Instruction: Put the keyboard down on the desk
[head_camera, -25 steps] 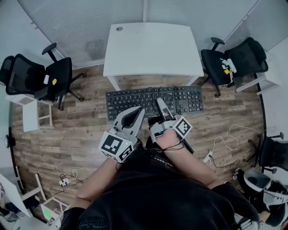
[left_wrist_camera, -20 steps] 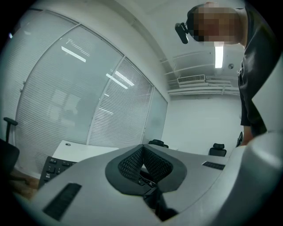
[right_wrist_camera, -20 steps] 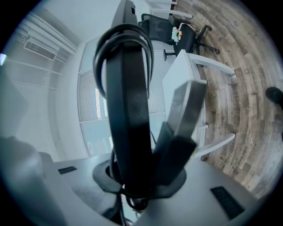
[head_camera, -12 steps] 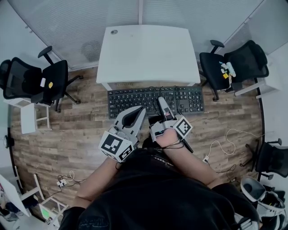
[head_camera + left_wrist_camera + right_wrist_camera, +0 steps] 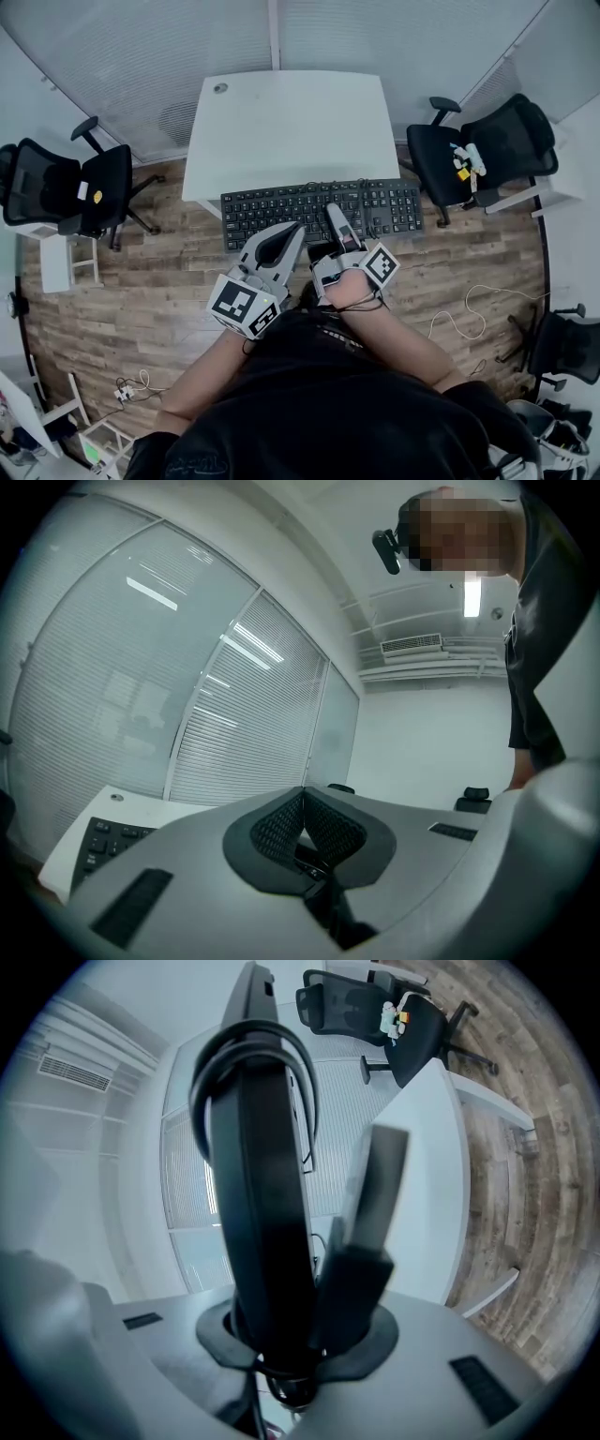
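Clamping the near edge of the black keyboard [image 5: 281, 202], my right gripper [image 5: 335, 221] had its jaws partly spread, with the pads pressed onto it. My left gripper [image 5: 293, 231] was closed pad against pad with nothing between, its tip just beside that same edge; I couldn't tell whether it touched. The keyboard hung above the wooden floor [image 5: 141, 272], its far edge at the near edge of the white desk [image 5: 291, 122], not yet set on it. Black office chairs [image 5: 84, 183] stood beyond the desk's left and right sides.

Bright, even light; fisheye warp at edges; close-ups prob. blurred.
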Tool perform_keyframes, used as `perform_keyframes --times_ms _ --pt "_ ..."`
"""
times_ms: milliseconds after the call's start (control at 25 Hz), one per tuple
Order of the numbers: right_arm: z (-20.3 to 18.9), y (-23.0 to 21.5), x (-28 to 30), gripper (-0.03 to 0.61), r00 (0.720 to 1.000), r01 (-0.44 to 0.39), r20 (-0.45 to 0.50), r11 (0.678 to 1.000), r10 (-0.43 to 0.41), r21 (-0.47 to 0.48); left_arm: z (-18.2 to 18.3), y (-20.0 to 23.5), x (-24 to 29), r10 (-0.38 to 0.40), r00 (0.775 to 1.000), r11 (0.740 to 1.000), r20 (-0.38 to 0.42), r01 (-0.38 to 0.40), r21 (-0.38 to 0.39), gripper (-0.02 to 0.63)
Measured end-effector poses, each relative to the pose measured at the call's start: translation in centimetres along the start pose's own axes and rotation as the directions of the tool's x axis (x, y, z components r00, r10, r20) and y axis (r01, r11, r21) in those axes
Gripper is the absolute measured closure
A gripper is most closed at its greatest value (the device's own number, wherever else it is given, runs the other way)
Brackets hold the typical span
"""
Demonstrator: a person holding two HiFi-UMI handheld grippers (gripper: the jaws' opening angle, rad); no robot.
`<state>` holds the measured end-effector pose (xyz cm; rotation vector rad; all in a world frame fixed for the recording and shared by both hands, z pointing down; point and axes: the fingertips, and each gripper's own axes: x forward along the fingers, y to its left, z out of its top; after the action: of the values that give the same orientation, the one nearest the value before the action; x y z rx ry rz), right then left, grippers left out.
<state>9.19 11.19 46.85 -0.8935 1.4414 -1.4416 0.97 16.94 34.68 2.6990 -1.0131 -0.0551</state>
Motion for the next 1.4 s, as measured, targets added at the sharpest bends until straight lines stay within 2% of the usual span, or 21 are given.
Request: perform_keyframes --times_ms 440,720,920,1120,1400 --pt "2.3 0.1 0.8 0.472 1.0 -0.017 0.008 1.0 0.017 -0.01 0.0 0.2 1.9 0.003 1.0 1.0 0.005 -0.003 0.014 0.598" --pt "2.4 -0.3 0.7 0.472 1.0 -0.003 0.02 1.0 0.004 -0.028 0.1 0.5 2.8 -0.029 1.0 0.999 0.006 0.029 0.014 0.598" --pt "3.3 -0.1 1.2 0.473 0.999 -0.012 0.041 1.0 0.013 -0.025 -0.5 0.2 3.8 -0.059 0.998 0.998 -0.023 0.06 0.021 0.598" --pt "6.3 -1.2 3.9 0.474 0.998 0.008 0.054 1.0 -0.008 -0.005 -0.2 2.6 7.6 -0.052 0.998 0.999 -0.042 0.052 0.007 0.598" --pt "5.8 -1.3 7.5 0.474 0.999 0.0 0.05 1.0 0.0 -0.013 0.7 5.7 8.3 -0.059 0.997 0.998 -0.041 0.059 0.011 0.598"
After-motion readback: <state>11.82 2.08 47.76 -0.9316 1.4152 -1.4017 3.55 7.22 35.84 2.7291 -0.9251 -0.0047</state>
